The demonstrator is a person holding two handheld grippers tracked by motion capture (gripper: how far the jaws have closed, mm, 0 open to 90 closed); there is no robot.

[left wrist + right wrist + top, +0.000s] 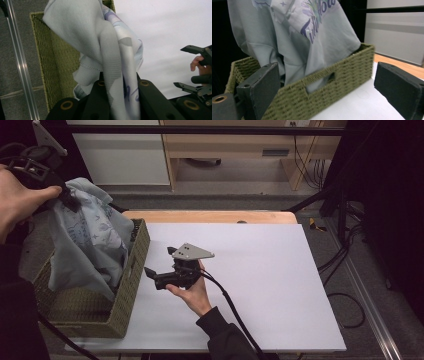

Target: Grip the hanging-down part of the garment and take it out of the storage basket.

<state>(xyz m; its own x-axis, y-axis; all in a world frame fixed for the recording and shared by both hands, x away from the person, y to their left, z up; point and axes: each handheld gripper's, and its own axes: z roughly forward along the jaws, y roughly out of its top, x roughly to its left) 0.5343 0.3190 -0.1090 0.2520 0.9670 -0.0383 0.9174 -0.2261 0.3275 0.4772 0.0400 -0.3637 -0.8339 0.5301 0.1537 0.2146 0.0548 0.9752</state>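
High view first: the left hand-held gripper (64, 196) is raised at the upper left, above the far end of a woven green basket (131, 285) that stands on the left part of the white tabletop (270, 285). Its jaws are clenched on a fold of a pale blue-grey garment (87, 245), which hangs from the grip down into the basket, its lower part draped over the near wall. The right hand-held gripper (159, 265) is held low over the tabletop just beside the basket's right wall, jaws pointing at it and spread apart, touching nothing. A black cable trails from it back along the person's sleeve.

Left gripper view: the two black jaws rise from the bottom edge with the garment (110, 50) pinched tight between them; the cloth bunches upward and shows purple print on one fold. The basket (60, 62) lies behind it, and the tabletop (162, 37) runs to the right, where the right hand-held gripper (191, 67) shows with its jaws parted.

Right gripper view: both wide jaws stand released, far apart, with nothing between them. They face the basket's long side (342, 75) with its handle slot, and the garment (294, 37) hangs from above into the basket, purple lettering on its front.
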